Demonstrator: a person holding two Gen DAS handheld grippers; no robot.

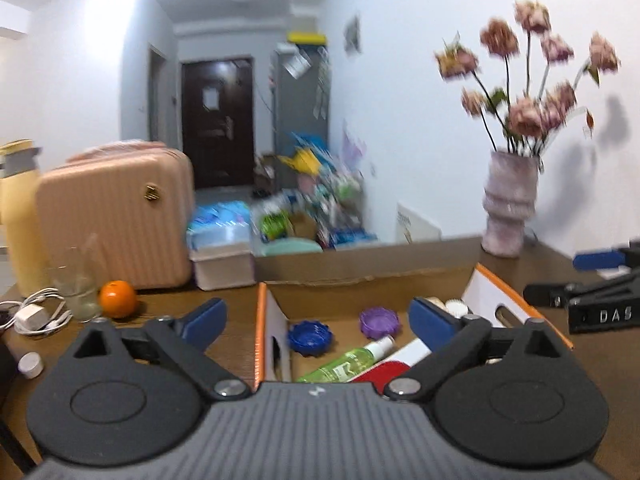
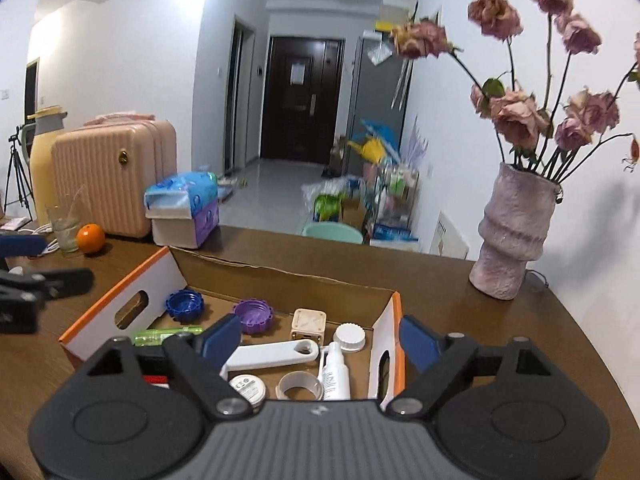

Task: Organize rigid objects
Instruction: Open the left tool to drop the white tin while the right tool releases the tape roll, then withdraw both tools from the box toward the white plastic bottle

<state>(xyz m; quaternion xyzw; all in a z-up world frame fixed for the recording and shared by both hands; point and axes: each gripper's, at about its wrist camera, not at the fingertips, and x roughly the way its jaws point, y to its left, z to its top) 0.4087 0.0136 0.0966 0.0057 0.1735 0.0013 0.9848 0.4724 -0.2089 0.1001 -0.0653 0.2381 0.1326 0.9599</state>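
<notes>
Left gripper: the left gripper hangs over the near left part of the cardboard box, jaws spread wide with nothing between the blue pads; judged free for the next pick
Right gripper: the right gripper hovers above the near right part of the box, jaws also wide apart and empty, one pad inside the box line and the other past its right wall
Why so placed: both grippers are tilted down at the box and hold nothing, which fits things already dropped inside and hands clear of them
Box: open-topped, orange-edged, with a hand slot in each end wall; it stands on the brown table, well apart from the vase of dried flowers
Box, far side: a blue cap and a purple cap lie apart on the floor of the box, with a small beige cube beside the purple one
Box, near side: a green spray bottle, a white spray bottle, a flat white opener, a white ridged lid, a round tin and a tape ring lie loose, some touching
Still outside: an orange beside a glass, and a small white jar on the table's left, which may be next
</notes>
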